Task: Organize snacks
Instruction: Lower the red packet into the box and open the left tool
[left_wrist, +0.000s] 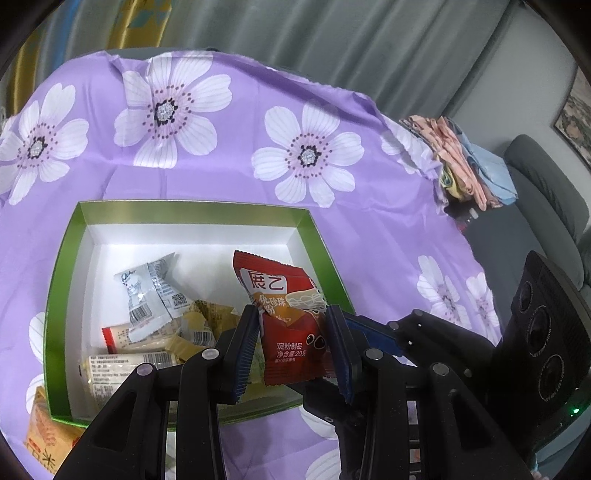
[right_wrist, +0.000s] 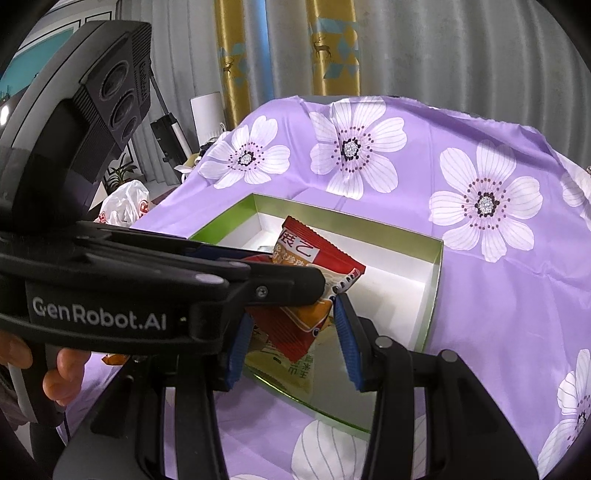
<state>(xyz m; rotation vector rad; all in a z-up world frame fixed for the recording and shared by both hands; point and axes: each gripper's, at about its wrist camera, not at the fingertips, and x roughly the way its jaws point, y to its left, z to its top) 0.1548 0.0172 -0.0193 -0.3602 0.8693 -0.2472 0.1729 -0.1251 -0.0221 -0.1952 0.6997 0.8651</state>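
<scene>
Our left gripper (left_wrist: 291, 347) is clamped on the red crinkly plastic snack packet (left_wrist: 291, 325), its long axis upright, hanging over the near right corner of the green-rimmed white cardboard box (left_wrist: 192, 212). Our right gripper (right_wrist: 291, 347), jaws apart and holding nothing, waits just beside it.
</scene>
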